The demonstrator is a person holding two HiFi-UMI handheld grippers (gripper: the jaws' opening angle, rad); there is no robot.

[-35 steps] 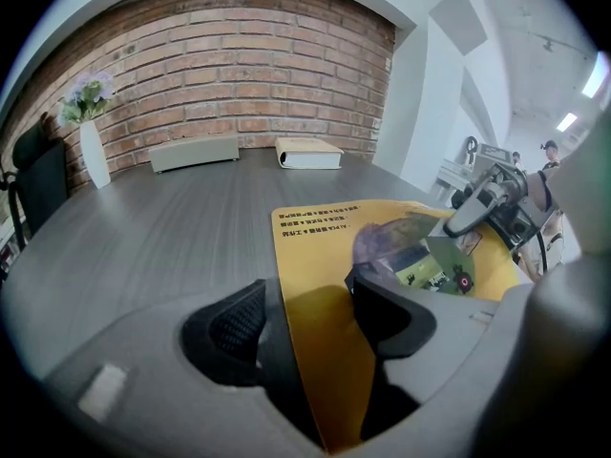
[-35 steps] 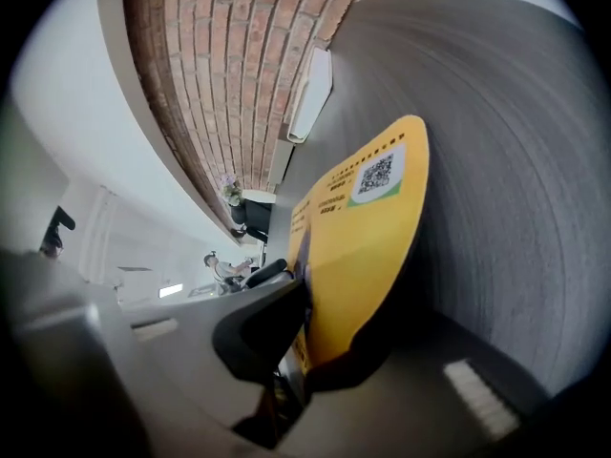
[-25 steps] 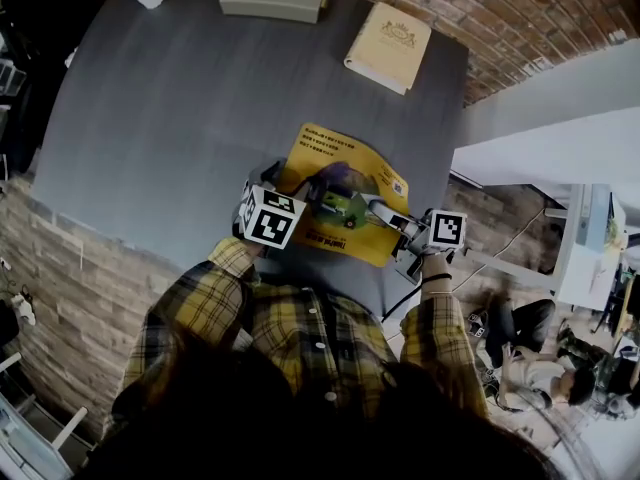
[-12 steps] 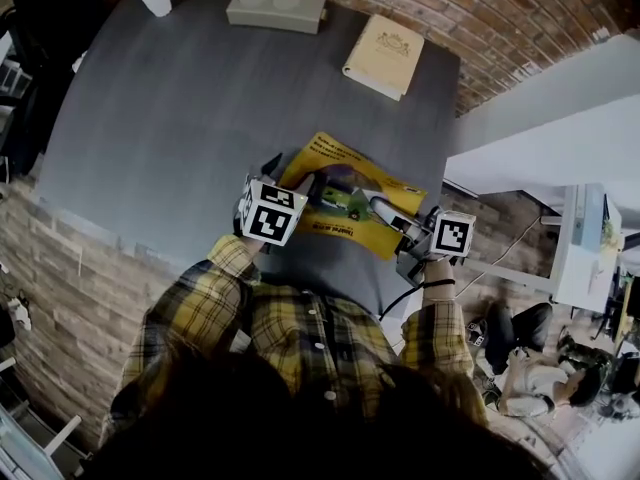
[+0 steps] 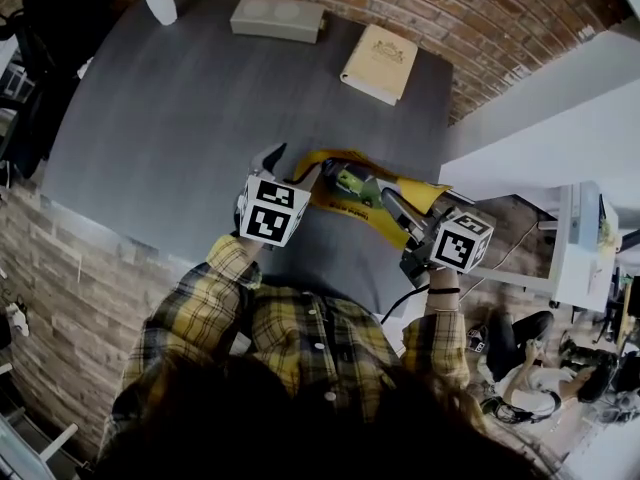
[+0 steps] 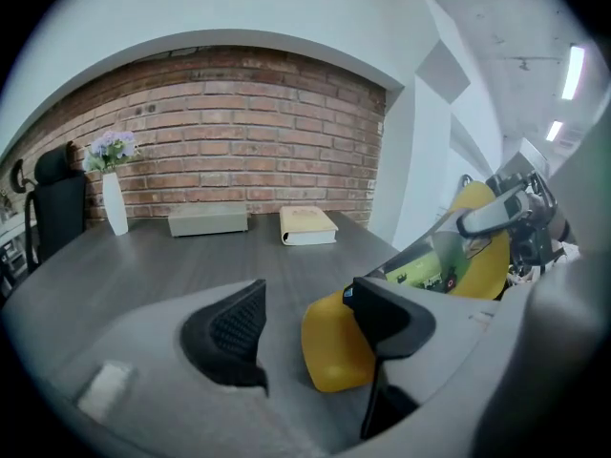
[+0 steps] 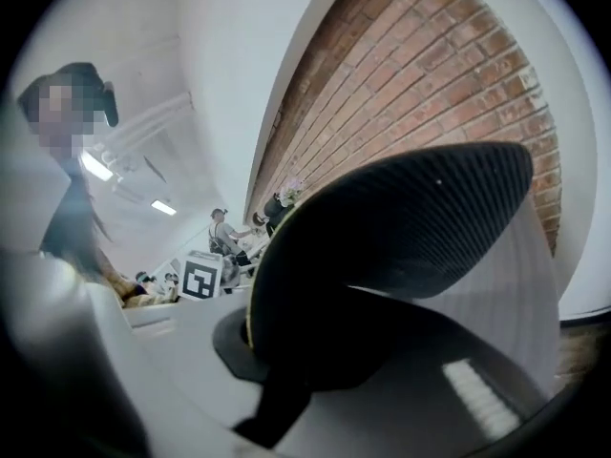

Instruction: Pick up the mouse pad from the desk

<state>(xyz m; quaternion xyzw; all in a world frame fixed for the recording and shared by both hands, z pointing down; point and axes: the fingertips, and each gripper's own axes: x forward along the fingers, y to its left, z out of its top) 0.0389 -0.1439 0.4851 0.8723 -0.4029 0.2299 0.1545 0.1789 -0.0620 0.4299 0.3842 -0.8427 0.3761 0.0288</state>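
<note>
Pad (image 5: 352, 194) sags above the worktop (image 5: 180, 118), pinched by the right hand-held gripper (image 5: 393, 206) alone; the left hand-held gripper (image 6: 305, 299) gapes around one corner, so the limp sheet may slip free.

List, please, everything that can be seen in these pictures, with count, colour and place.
mouse pad: one, yellow on top, black underneath, lifted over the near part of the desk
desk: one, dark grey, against the wall
book: one, cream, closed, far right of the desk
box: one, grey-beige, far edge of the desk, left of the book
vase: one, white, holding pale flowers, far left corner
chair: one, black, left of the desk
brick wall: one, red-brown, behind the desk
left gripper: one, grey, jaws apart, a mouse pad corner between them
right gripper: one, grey, shut on the mouse pad
shirt: one, yellow plaid, on the person
</note>
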